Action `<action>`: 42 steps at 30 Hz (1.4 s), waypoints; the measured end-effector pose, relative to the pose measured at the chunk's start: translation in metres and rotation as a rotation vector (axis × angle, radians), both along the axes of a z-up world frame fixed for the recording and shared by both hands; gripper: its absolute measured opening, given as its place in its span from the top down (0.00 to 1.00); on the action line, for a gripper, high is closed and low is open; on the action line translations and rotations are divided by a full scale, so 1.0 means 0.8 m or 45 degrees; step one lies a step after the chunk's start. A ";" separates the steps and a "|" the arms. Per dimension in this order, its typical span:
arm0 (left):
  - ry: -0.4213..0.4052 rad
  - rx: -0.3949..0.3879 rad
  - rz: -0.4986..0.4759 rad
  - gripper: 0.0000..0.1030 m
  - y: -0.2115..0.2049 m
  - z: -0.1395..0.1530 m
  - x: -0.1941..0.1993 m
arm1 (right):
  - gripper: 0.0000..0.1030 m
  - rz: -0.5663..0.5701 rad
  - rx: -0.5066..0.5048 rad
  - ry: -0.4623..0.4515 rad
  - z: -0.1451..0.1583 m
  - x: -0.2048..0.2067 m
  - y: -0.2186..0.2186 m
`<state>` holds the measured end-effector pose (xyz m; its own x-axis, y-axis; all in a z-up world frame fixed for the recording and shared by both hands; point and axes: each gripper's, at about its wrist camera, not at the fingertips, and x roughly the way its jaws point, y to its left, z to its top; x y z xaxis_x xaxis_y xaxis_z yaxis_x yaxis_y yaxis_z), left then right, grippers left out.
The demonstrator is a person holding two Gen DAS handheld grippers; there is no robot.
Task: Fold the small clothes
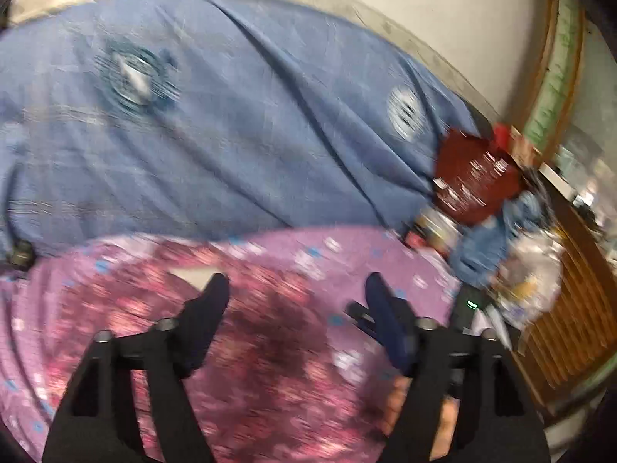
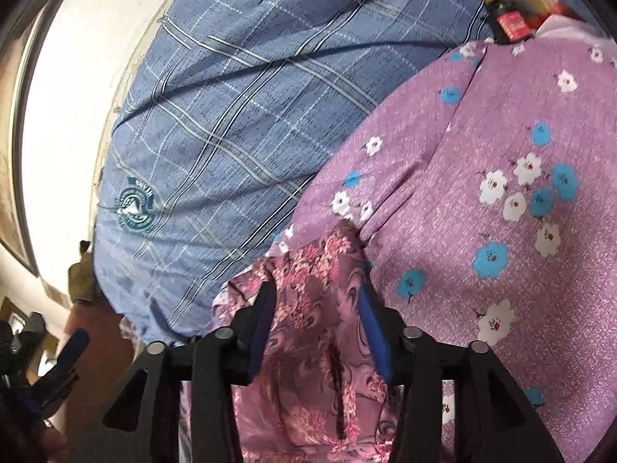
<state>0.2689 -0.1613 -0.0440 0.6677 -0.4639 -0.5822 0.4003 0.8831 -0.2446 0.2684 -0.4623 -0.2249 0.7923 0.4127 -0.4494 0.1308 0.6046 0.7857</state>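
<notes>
Probably home bedroom: blue checked bedsheet (image 2: pixel 239 115).

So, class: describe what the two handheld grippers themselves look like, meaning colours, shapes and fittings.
Both the left gripper and the right gripper have black, angular frames with triangular cut-outs and round silver bolt heads at the joints. Each has two tapering fingers with dark blue pads. No cables, markings or sleeves are visible.

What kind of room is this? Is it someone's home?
Most likely a bedroom in a home: a blue checked bedsheet covers what looks like a bed against a white wall, with a lilac flowered cloth and cluttered household items alongside.
</notes>
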 end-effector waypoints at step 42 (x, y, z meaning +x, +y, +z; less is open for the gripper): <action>0.047 0.428 0.686 0.27 0.174 -0.211 0.016 | 0.92 0.253 -1.158 0.135 -0.003 0.022 0.215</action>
<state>0.2813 -0.0220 -0.2131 0.7333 0.1436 -0.6645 -0.1253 0.9892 0.0756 0.2856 -0.2906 -0.2274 0.6814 -0.0095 -0.7319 0.0028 0.9999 -0.0103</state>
